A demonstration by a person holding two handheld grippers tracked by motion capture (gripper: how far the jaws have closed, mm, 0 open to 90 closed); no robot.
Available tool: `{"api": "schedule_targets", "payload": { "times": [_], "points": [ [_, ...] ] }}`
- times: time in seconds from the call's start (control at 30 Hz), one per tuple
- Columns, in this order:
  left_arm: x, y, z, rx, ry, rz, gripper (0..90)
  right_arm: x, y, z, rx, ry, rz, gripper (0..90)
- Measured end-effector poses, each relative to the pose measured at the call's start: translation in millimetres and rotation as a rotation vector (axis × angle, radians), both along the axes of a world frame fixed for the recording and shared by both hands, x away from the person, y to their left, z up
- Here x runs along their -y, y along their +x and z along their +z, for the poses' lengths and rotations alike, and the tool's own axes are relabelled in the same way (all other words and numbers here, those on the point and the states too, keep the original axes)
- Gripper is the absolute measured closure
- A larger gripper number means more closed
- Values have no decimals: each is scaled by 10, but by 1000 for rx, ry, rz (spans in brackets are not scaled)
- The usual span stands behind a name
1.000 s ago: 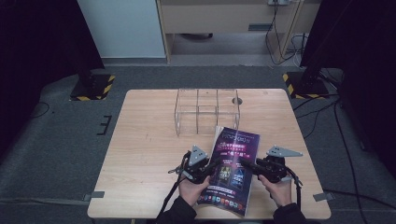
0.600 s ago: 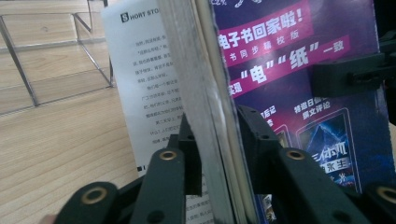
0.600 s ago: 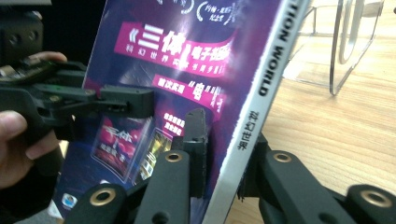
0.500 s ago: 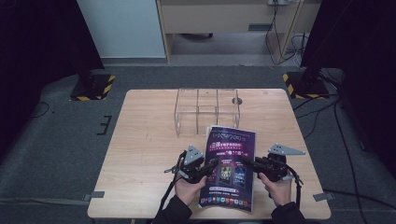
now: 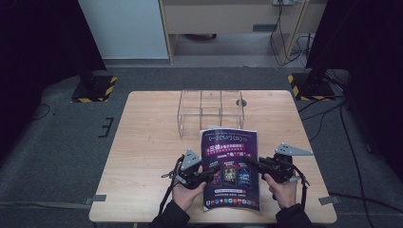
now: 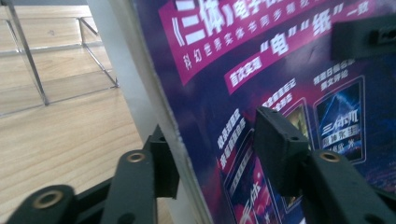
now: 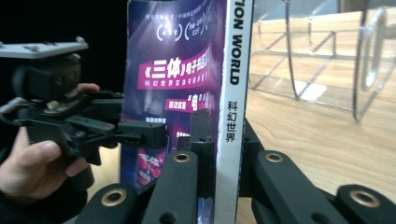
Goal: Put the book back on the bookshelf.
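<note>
- The magazine (image 5: pixel 230 168) sits at the near edge of the table (image 5: pixel 142 156), just this side of the clear rack (image 5: pixel 211 111), held between both grippers.
- Right gripper (image 5: pixel 260 165) is clamped on the spine side. The right gripper view has both jaws pressed flat against the white spine (image 7: pixel 232 116), so it's carrying the weight.
- Left gripper (image 5: pixel 209 175) has just been opening. In the left gripper view its jaws straddle the cover edge with a visible gap, pads (image 6: pixel 275 144) off the paper, so it's let go.
- My guess: it's a handover, the left frees up so the right can stand the thing spine-up and slot it into the rack.
- From above the cover looks nearly flat and you can't read either grip. The gripper views sort that out: the magazine is actually tilted up on edge.
- The right gripper view also catches the left hand (image 7: pixel 28 158) on its tool, plus the rack dividers (image 7: pixel 327 60) behind.
</note>
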State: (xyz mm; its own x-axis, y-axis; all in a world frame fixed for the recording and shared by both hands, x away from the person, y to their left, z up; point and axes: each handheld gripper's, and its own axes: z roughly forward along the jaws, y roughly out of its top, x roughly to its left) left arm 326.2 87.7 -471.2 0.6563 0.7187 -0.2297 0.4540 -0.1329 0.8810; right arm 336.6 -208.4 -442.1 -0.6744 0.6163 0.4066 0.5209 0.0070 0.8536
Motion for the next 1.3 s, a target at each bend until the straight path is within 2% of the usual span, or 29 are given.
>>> {"api": "schedule_targets", "payload": {
  "times": [0.23,0.37,0.6,0.73,0.9,1.0,1.1,1.23,1.3],
  "points": [
    [-231,-32,-13,12,19,56,442,-52,-17,144,31,26,31,829],
    [-448,-52,-21,13,24,111,412,-41,-17,220,51,30,9,829],
    [-920,-78,-114,-11,49,247,377,28,6,350,74,44,-36,829],
    [-1179,-84,-156,-24,87,335,341,23,9,471,100,45,-59,829],
    [-1464,-48,-221,-69,110,430,306,20,25,623,140,35,-103,829],
    [-1590,2,-298,-126,153,474,279,20,37,699,163,34,-126,829],
    [-1658,43,-379,-170,171,507,258,41,55,779,191,38,-158,829],
    [-1706,89,-445,-187,206,529,247,58,72,856,224,43,-196,829],
    [-1730,101,-461,-176,227,543,237,59,82,888,239,42,-217,829]
  ]
}}
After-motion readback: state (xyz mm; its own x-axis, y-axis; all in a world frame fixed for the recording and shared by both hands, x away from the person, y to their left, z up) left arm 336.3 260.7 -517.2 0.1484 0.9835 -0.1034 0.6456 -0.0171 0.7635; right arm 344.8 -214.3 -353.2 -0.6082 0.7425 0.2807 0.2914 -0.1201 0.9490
